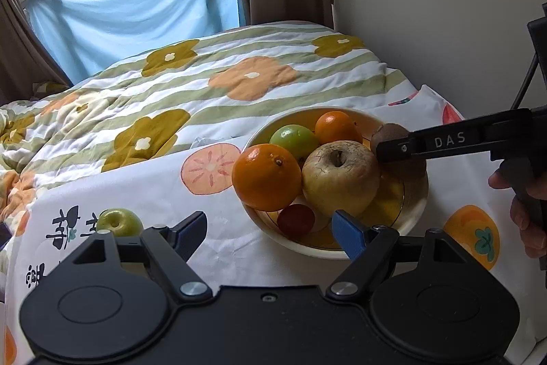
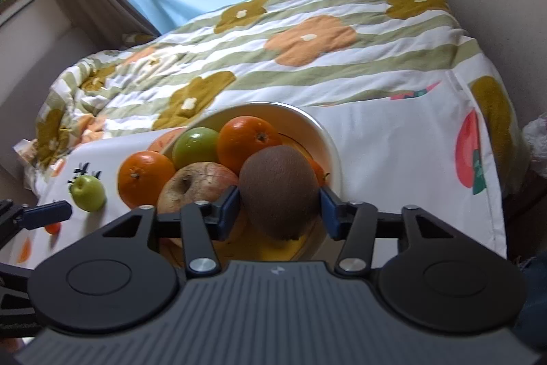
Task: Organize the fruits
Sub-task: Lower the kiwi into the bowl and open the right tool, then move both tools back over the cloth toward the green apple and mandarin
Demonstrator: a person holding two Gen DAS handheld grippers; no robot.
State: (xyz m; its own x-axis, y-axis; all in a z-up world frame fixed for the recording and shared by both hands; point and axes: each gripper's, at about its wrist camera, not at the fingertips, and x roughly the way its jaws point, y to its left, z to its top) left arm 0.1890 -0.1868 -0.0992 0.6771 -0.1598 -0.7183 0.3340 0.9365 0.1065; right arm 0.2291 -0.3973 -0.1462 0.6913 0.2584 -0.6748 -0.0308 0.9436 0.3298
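Observation:
A cream bowl (image 1: 418, 194) (image 2: 328, 139) on the fruit-print cloth holds two oranges (image 1: 266, 177) (image 1: 336, 127), a green apple (image 1: 294, 139), a wrinkled pale apple (image 1: 340, 180) and a small red fruit (image 1: 295, 221). A brown kiwi (image 2: 278, 194) (image 1: 389, 134) sits over the bowl's right side between the blue pads of my right gripper (image 2: 278, 204) (image 1: 383, 149). The pads stand just off its sides, jaws open. My left gripper (image 1: 270, 221) is open and empty in front of the bowl. A second green apple (image 1: 119, 223) (image 2: 88, 193) lies on the cloth to the left.
A small red-orange fruit (image 2: 53, 228) lies on the cloth near my left gripper's finger (image 2: 44, 214). A flower-print quilt (image 1: 205, 74) covers the bed behind. A wall is at right, and a person's hand (image 1: 526, 211) holds the right gripper.

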